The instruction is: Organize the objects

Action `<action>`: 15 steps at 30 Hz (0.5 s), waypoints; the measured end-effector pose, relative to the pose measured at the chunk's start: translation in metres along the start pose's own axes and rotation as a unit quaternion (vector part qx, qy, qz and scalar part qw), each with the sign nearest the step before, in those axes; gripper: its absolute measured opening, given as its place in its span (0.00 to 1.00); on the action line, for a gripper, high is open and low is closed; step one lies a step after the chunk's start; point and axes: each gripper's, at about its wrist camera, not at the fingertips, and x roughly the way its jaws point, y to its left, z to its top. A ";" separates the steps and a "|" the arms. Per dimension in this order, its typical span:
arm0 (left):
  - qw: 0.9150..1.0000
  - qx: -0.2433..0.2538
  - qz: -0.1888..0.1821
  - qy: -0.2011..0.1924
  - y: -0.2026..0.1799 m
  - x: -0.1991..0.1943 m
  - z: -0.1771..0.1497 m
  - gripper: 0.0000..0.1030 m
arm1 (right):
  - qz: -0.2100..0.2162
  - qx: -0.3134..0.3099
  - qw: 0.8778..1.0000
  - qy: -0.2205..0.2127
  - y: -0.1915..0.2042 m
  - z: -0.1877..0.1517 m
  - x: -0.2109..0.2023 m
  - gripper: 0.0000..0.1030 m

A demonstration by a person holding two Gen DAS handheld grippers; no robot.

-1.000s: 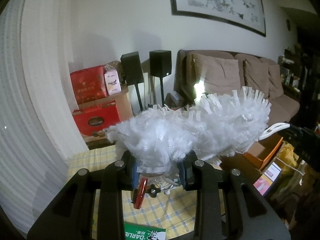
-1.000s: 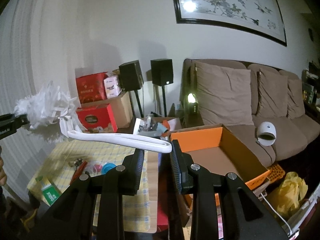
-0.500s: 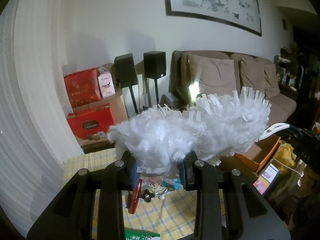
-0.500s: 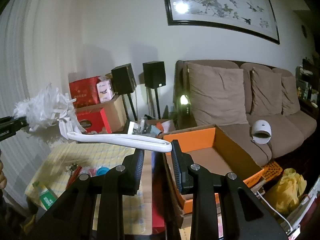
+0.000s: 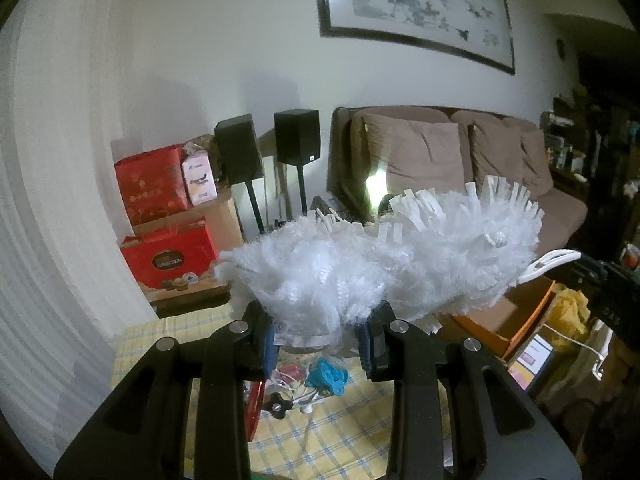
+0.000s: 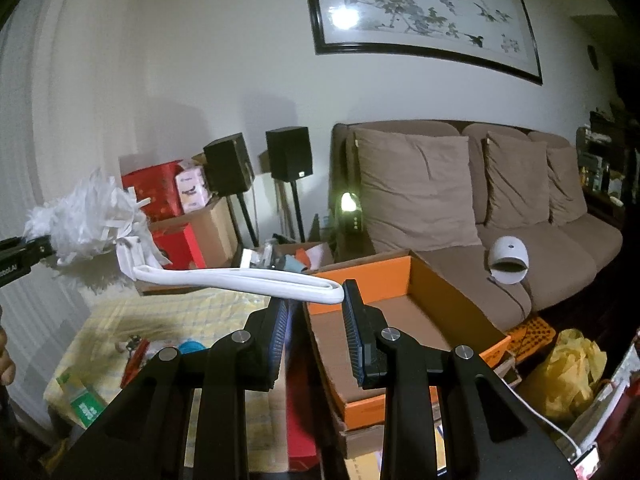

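Left wrist view first: the left gripper point(image 5: 322, 338) has its two jaws pinched in on the fluffy white head of one feather duster point(image 5: 384, 264), so it's only partly open with the fluff squashed between the pads. The duster hangs in the air above the yellow checked tablecloth point(image 5: 344, 432), its white handle point(image 5: 550, 262) running off to the right into the other gripper. Under it on the cloth I count one teal plastic thing point(image 5: 328, 376), one red-handled tool point(image 5: 254, 400) and one small black knob point(image 5: 276, 407). Behind are two black speakers point(image 5: 297, 136) on stands, two red gift boxes point(image 5: 154, 188), one brown sofa point(image 5: 560, 212) with three cushions, and one framed painting point(image 5: 416, 4) on the wall.

Right wrist view: the right gripper point(image 6: 316, 304) is closed down narrow on the looped end of the duster's handle point(image 6: 240, 280), both pads on it. The feather duster point(image 6: 86, 216) head is way off at the left edge, where the left gripper point(image 6: 20, 256) holds it. So one duster, two grippers, one at each end, up in the air between the table and one open orange cardboard box point(image 6: 440, 288). On the sofa point(image 6: 580, 248) sits one white rounded gadget point(image 6: 509, 260). One yellow plastic bag point(image 6: 568, 376) is on the floor at the right, and one green carton point(image 6: 82, 400) lies on the tablecloth point(image 6: 120, 320).
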 end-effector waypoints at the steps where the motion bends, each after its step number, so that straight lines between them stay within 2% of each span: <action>1: 1.000 0.003 0.001 0.001 -0.002 0.001 0.000 0.28 | -0.001 0.001 1.000 0.000 -0.001 0.000 0.000 0.25; 15: 1.000 0.001 -0.019 0.002 -0.021 0.013 0.008 0.28 | -0.017 0.003 1.000 0.002 -0.020 0.002 -0.003 0.25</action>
